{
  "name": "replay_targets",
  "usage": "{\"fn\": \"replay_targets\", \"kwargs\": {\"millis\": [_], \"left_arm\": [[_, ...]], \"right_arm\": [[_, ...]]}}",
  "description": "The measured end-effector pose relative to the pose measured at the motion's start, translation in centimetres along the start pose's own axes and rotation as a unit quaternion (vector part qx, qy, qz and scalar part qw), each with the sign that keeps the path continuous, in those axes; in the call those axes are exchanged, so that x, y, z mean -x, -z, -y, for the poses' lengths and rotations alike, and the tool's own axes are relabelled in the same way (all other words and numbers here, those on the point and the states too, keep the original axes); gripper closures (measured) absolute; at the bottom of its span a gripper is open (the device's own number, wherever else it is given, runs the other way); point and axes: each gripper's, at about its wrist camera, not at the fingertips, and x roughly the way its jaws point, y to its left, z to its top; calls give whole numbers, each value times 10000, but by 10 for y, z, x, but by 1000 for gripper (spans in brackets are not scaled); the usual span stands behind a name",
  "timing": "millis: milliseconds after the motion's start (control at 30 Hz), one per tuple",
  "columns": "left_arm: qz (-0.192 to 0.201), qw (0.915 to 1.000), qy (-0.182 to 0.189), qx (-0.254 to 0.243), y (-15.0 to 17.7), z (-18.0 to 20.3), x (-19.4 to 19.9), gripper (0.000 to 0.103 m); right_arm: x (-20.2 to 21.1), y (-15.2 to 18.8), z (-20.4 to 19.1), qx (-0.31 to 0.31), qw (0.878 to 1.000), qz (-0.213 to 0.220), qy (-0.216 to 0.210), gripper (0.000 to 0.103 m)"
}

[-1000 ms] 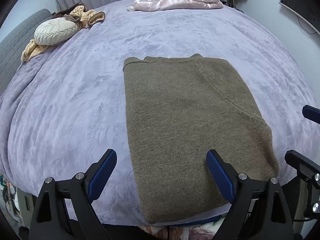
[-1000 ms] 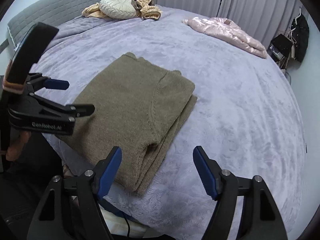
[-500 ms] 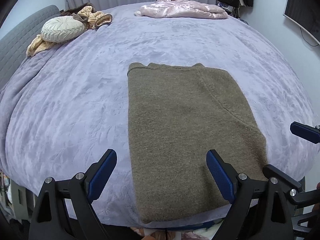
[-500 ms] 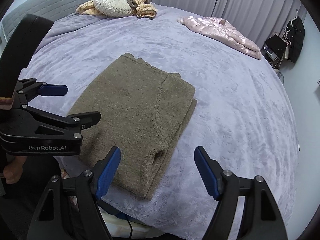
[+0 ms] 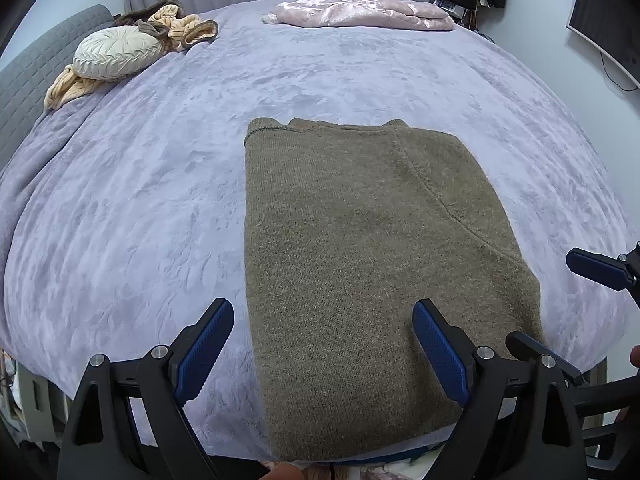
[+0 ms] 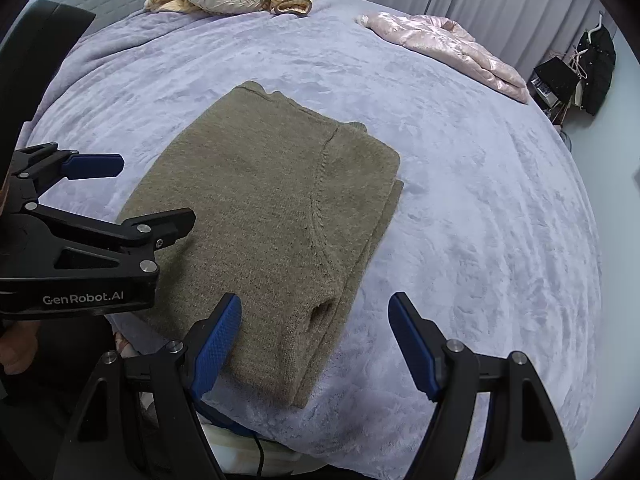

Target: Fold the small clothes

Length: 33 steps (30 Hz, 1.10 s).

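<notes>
My left gripper (image 5: pixel 323 354) is spread wide and holds nothing; it hovers over the near hem of the olive sweater (image 5: pixel 360 248), one finger over the knit and the other over the bare blanket. My right gripper (image 6: pixel 315 344) is also spread and empty, above the near right corner of the same sweater (image 6: pixel 272 208). The sweater lies flat at the near edge of the bed (image 5: pixel 140 200), already folded into a long rectangle. I judge it soft, thick and a little heavy for its size; the knit should not slip, but it will sag and the layers can slide apart, so I would take both near corners and pinch all layers together. The right wrist view shows the stacked layers and a sleeve opening on the right edge, which the left view hides. Farther away lie a round cushion (image 5: pixel 116 52) and a pink jacket (image 5: pixel 360 10).
</notes>
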Motion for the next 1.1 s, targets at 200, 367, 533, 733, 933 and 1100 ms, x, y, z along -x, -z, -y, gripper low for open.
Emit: {"fn": "replay_targets", "kwargs": {"millis": [200,367,533,733,933,1100], "left_arm": [[-31,10000,-22,-81,-3,4,-4,11],[-50,9999,5,-98,-6,6,-5,11],[-68,9999,-32,-101,-7,7,-6,11],[-96,9999,-65,-117,-8,8,-7,11],[-97,9998,-93,-145,-10,11,-7,11],[-81,9998,-90,-171,-12,14,-5,11]], "right_arm": [[-5,-2,0,54,10000,-38,58,24],[-7,-3,2,43,9999,-55,73,24],[-7,-4,5,27,10000,-49,72,24],[-7,-4,7,21,10000,-34,71,24],[-5,-6,11,-1,10000,-5,53,24],[-3,-7,13,-1,10000,39,38,24]]}}
